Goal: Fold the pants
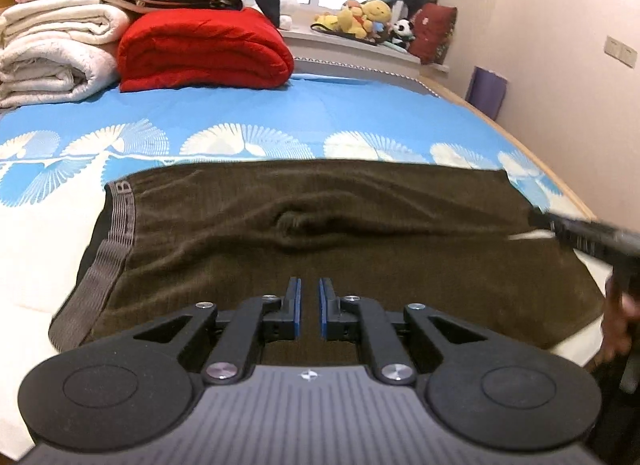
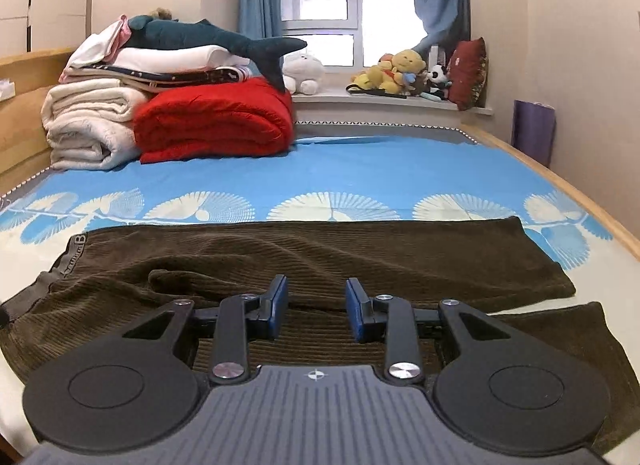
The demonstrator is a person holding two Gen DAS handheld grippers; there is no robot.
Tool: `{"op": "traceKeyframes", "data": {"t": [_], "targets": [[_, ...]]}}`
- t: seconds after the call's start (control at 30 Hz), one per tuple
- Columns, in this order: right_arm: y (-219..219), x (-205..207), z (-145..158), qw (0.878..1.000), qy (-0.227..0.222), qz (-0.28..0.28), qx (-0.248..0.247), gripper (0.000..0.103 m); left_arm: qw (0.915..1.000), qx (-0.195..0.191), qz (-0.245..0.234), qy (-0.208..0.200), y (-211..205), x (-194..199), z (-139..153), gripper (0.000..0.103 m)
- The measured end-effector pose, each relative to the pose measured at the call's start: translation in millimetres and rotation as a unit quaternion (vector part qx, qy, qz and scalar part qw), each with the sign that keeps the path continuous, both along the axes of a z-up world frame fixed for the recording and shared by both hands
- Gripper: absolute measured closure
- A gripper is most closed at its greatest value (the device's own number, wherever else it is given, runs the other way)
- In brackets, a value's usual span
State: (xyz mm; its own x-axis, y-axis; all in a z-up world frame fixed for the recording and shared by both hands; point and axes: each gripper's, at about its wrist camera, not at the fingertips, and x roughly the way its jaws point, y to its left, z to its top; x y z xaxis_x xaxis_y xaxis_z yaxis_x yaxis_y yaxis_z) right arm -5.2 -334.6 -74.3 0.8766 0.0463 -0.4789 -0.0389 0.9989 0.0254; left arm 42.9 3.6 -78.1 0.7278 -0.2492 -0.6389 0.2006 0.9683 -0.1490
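Here we hold both tongs above brown corduroy pants spread crosswise just ahead: left gripper nearly together, right gripper apart, both empty, so we should pinch one leg's near edge evenly before folding.

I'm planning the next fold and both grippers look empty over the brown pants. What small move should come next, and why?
Probably lower the left gripper to the near edge of the pants by the waistband and the right gripper near the leg ends. Nothing sits between either pair of fingers, and the pants lie lengthwise across the bed, bunched in the middle, so a fresh grip comes first.
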Motion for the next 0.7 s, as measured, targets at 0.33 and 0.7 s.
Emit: {"op": "traceKeyframes", "data": {"t": [0.33,0.7], "targets": [[5,22,3,0.999,-0.008,-0.014,0.030,0.075,0.9992,0.033,-0.003,-0.024,1,68,22,0.078],[15,37,12,0.999,0.012,-0.009,0.044,0.082,0.9990,0.040,0.009,-0.015,83,211,19,0.103]]}}
